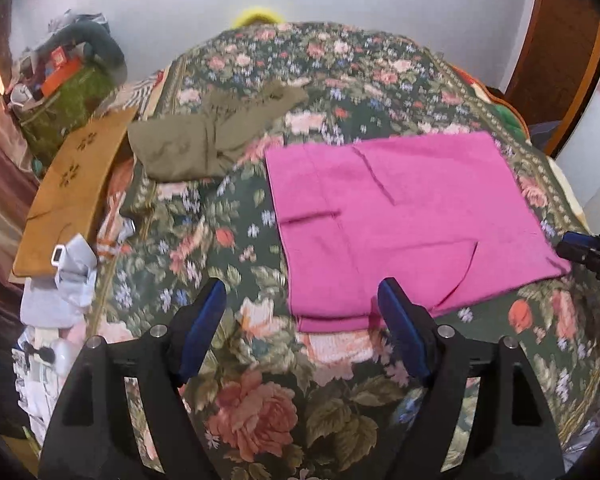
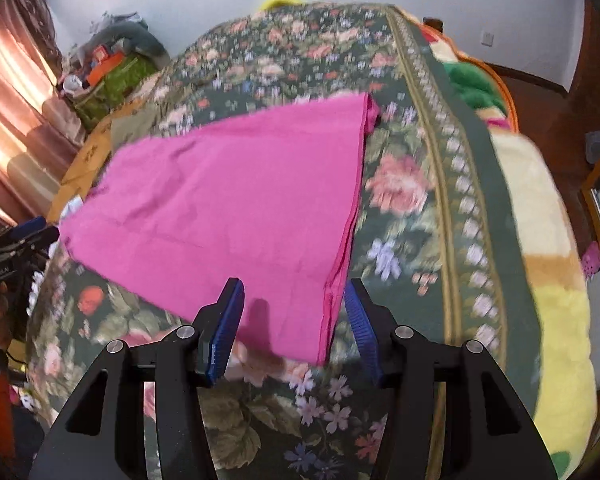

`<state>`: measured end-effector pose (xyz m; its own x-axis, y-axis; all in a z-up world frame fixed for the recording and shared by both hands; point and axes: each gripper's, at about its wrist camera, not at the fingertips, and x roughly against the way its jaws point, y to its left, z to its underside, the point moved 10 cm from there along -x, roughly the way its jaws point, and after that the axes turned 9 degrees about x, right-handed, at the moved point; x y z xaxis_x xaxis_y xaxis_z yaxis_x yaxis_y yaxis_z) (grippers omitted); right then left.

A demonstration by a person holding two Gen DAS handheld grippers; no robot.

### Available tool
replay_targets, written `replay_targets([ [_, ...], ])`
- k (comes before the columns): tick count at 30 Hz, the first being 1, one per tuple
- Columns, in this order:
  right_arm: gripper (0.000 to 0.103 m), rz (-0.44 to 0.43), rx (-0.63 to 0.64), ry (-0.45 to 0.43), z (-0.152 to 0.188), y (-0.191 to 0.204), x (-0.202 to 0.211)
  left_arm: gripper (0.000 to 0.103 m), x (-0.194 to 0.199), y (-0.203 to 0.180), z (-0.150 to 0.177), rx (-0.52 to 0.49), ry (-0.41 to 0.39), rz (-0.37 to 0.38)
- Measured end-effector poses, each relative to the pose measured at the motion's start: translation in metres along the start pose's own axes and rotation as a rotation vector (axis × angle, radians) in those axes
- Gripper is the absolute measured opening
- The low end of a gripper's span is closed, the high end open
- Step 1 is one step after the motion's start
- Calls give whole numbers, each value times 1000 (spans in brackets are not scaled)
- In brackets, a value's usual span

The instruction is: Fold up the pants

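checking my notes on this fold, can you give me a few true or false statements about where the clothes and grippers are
1. The pink pants lie folded flat on the floral bedspread. True.
2. The left hand-held gripper is clamped on the pink pants. False: its jaws stand open with nothing pinched.
3. An olive garment lies apart from the pink pants. True.
4. The right hand-held gripper holds the olive garment. False: its jaws are open over a corner of the pink pants.
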<state>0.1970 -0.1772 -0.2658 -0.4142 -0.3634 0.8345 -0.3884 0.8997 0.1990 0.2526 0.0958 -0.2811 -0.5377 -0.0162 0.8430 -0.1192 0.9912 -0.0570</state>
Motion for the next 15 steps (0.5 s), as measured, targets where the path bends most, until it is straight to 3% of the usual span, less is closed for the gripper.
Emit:
replay_targets([
  [6, 49, 16, 1, -98, -42, -12, 22, 79, 2, 0, -34, 4, -40, -13],
  [15, 49, 64, 21, -151, -90, -33, 16, 79, -19, 6, -82, 1, -61, -51],
])
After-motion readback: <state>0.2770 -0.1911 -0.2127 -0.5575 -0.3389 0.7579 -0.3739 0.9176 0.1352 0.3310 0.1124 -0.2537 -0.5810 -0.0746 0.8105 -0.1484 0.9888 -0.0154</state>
